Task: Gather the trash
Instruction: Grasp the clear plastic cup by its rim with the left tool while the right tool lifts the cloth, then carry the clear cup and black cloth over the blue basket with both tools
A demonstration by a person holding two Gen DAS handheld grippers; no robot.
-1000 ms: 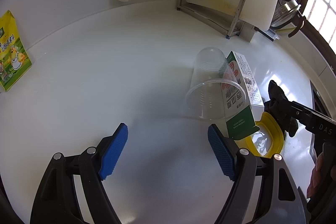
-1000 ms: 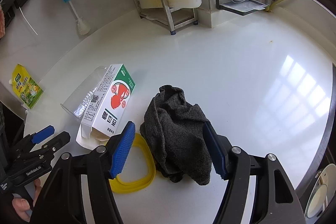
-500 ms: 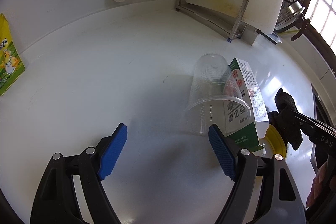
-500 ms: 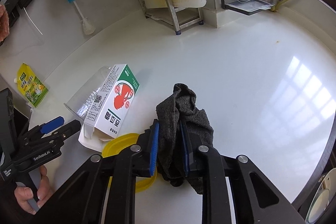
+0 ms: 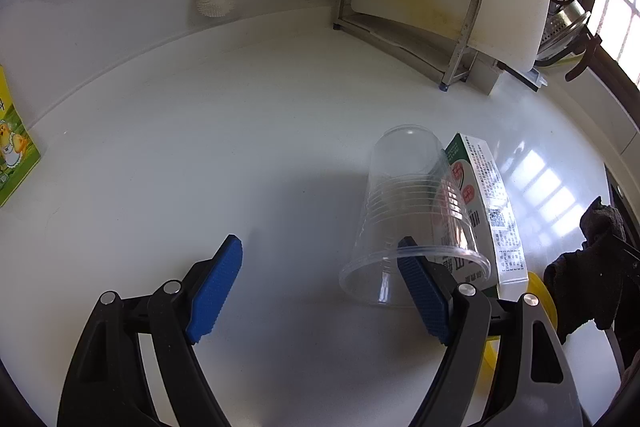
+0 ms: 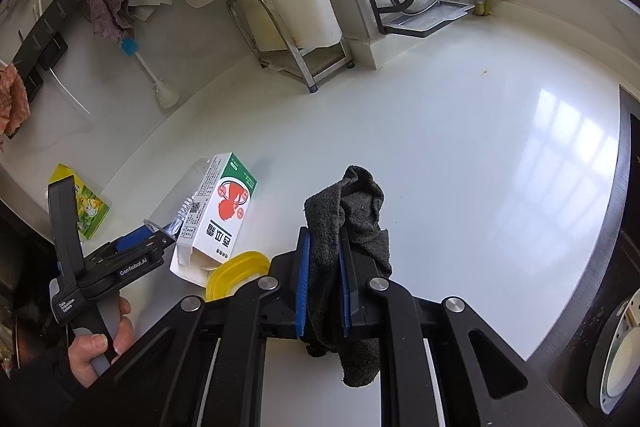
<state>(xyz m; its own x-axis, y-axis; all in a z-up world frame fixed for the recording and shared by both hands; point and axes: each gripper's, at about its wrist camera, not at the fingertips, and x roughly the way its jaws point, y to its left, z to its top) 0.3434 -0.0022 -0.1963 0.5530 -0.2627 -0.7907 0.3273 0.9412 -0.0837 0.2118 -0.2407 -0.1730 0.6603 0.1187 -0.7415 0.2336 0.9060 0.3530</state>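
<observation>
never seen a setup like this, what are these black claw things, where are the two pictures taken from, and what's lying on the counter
No robot here: a person holds a black two-finger claw with blue pads in each hand, and a fisheye camera on each looks along its fingers. One picture comes from the left claw, the other from the right claw.

On the white counter lie a clear plastic cup on its side, a green-and-white carton, a yellow plastic lid and a yellow-green packet.

The right claw has just closed on a dark grey cloth. The left claw is open, one finger at the cup's mouth.
</observation>
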